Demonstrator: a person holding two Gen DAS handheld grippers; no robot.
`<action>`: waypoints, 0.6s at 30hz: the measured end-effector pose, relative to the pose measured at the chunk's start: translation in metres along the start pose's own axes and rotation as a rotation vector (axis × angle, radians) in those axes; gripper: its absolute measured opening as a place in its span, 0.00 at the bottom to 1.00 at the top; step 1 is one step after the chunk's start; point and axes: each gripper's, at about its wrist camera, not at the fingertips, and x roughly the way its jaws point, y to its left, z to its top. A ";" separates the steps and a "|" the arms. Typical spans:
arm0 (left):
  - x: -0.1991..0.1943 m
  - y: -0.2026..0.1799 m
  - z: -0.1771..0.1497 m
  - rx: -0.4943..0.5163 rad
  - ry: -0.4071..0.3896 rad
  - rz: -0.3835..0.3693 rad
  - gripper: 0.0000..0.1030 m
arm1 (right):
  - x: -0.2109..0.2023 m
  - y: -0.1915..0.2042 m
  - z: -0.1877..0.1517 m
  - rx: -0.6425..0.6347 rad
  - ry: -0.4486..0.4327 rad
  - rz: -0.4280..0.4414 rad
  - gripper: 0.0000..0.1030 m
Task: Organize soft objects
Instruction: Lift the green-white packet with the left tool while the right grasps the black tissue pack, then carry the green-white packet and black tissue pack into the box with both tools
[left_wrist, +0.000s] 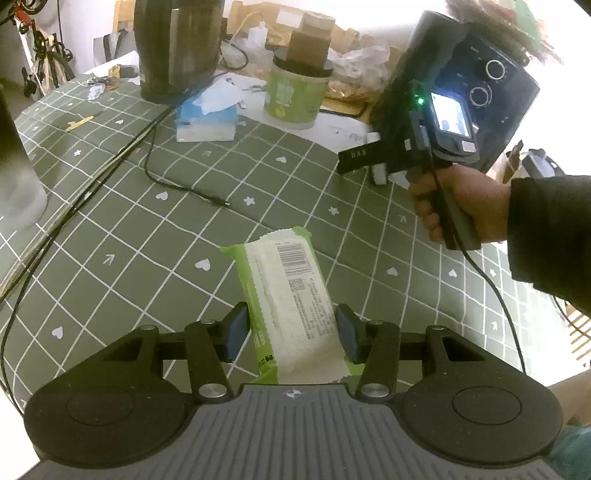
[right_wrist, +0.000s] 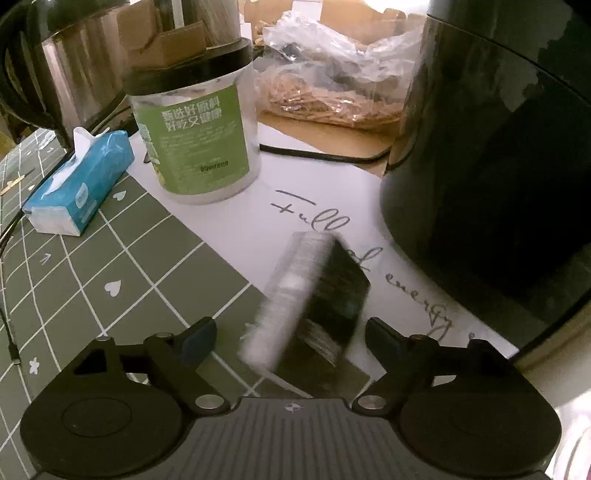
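Trouble could come if the left gripper (left_wrist: 291, 328) squeezes too hard, because the soft green and white packet (left_wrist: 286, 295) may squash or slip out sideways. Its jaws sit close on both sides of the packet, maybe touching it. The packet lies on the green tablecloth (left_wrist: 147, 236). The right gripper (right_wrist: 290, 334) is wide, with a blurry dark block (right_wrist: 317, 295) between its fingers, not held.
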 end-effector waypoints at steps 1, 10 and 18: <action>-0.001 0.000 0.001 0.001 -0.002 0.000 0.48 | -0.001 0.000 0.000 0.009 0.002 -0.005 0.78; -0.009 0.001 0.004 0.007 -0.022 -0.002 0.48 | -0.016 -0.019 -0.001 0.070 0.031 0.009 0.50; -0.020 -0.002 0.006 0.016 -0.045 -0.009 0.48 | -0.036 -0.019 -0.004 0.020 0.035 0.025 0.49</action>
